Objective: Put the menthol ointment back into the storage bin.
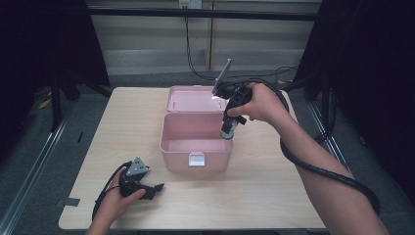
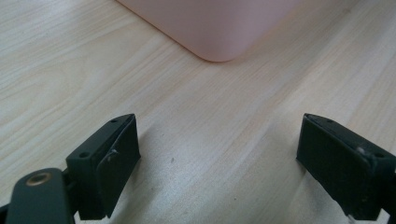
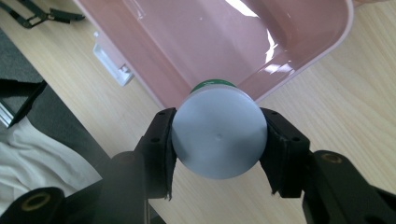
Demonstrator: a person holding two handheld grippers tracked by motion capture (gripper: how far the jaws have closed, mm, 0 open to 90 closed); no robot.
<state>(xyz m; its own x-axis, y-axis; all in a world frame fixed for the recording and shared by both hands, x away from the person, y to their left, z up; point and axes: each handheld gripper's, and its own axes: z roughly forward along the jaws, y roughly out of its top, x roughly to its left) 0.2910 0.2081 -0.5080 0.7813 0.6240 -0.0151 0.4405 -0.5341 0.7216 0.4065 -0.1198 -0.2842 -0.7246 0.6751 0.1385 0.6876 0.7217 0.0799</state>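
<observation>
One white-capped jar [image 3: 218,137] is pinched by its sides in the right gripper [image 1: 230,128], hanging upright over the open pink box's [image 1: 169,142] 3 o'clock rim, so the cavity lies toward 9 o'clock. Its raised lid [image 1: 193,99] stands at 12 o'clock. Far off at 7 o'clock, the left gripper [image 1: 155,187] rests on the table [image 1: 269,181], jaws spread and empty.

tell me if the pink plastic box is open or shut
Open. The pink plastic box has its hinged lid swung back behind it, and the inside is bare while the right claw holds a white-capped bottle over its rim.
</observation>
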